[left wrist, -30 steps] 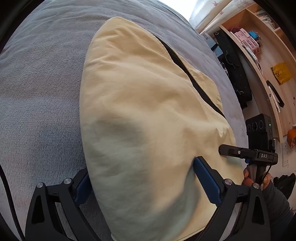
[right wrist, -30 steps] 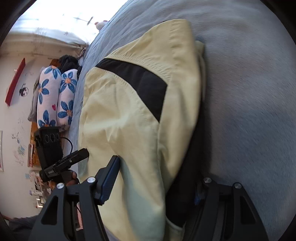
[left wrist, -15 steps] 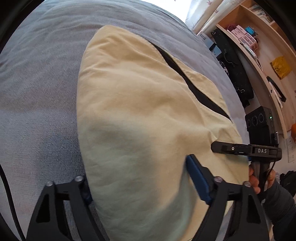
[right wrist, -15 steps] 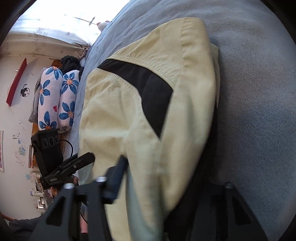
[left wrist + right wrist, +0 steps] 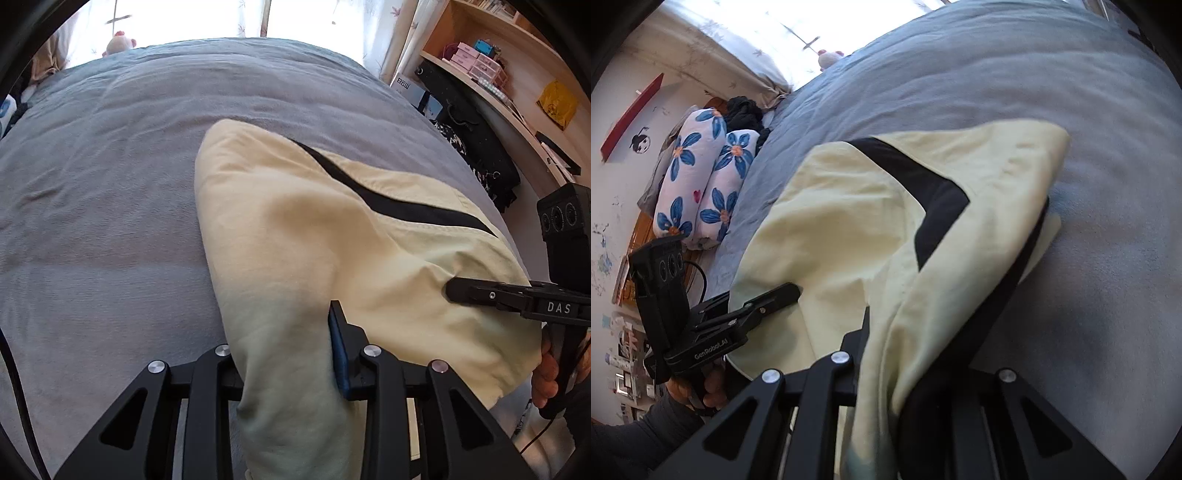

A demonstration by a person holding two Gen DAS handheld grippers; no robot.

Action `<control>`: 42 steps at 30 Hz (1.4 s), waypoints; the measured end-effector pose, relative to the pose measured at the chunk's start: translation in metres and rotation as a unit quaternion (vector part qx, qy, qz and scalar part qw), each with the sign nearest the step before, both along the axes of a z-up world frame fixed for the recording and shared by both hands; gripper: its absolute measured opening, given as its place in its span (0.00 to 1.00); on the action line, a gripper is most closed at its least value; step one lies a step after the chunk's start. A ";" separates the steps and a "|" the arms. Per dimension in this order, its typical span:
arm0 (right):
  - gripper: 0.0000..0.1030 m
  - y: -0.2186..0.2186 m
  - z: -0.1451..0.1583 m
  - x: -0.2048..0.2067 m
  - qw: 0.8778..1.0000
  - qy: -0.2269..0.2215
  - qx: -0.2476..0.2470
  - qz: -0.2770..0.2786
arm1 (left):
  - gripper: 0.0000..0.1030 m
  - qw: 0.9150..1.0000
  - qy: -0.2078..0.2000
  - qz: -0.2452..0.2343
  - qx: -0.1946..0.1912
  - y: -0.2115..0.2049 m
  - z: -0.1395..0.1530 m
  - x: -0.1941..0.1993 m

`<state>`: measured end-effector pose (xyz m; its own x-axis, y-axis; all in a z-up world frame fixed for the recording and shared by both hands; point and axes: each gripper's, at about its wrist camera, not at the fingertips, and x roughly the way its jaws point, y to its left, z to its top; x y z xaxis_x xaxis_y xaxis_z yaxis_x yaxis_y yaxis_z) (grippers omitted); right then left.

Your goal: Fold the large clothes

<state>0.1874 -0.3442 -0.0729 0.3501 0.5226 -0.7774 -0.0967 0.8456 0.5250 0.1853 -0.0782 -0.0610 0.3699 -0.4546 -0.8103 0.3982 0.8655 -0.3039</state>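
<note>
A pale yellow garment with a black stripe (image 5: 314, 229) lies folded on a grey bed (image 5: 110, 184); it also shows in the right wrist view (image 5: 849, 229). My left gripper (image 5: 284, 354) is shut on the garment's near edge, and the cloth bunches between its fingers. My right gripper (image 5: 882, 354) is shut on the garment's other near edge, and yellow and black layers hang over its fingers. Each gripper shows in the other's view, the right one (image 5: 480, 295) and the left one (image 5: 764, 299), both clamped on the cloth. The near edge is lifted off the bed.
Floral pillows (image 5: 698, 177) and dark clothes lie at the bed's left side. Wooden shelves (image 5: 517, 74) with boxes and a black bag (image 5: 472, 140) stand right of the bed. A bright window and a small plush toy (image 5: 118, 40) are at the far end.
Both grippers closed on the garment's near edge and rose, lifting the cloth. The views tilted up, so more bed and the window show.
</note>
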 end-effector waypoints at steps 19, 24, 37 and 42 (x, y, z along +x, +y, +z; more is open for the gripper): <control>0.11 0.157 0.074 0.045 0.994 -0.091 0.041 0.052 | 0.28 0.995 -0.077 0.063 0.028 0.158 0.091 0.022; 0.11 0.200 0.075 0.094 0.992 -0.102 0.056 0.054 | 0.28 0.993 -0.088 0.074 0.039 0.200 0.096 0.072; 0.11 0.266 0.048 0.216 0.991 -0.121 0.036 0.040 | 0.29 0.989 -0.115 0.078 0.050 0.252 0.064 0.203; 0.11 0.282 0.036 0.249 0.991 -0.127 0.025 0.034 | 0.29 0.988 -0.120 0.079 0.055 0.262 0.048 0.242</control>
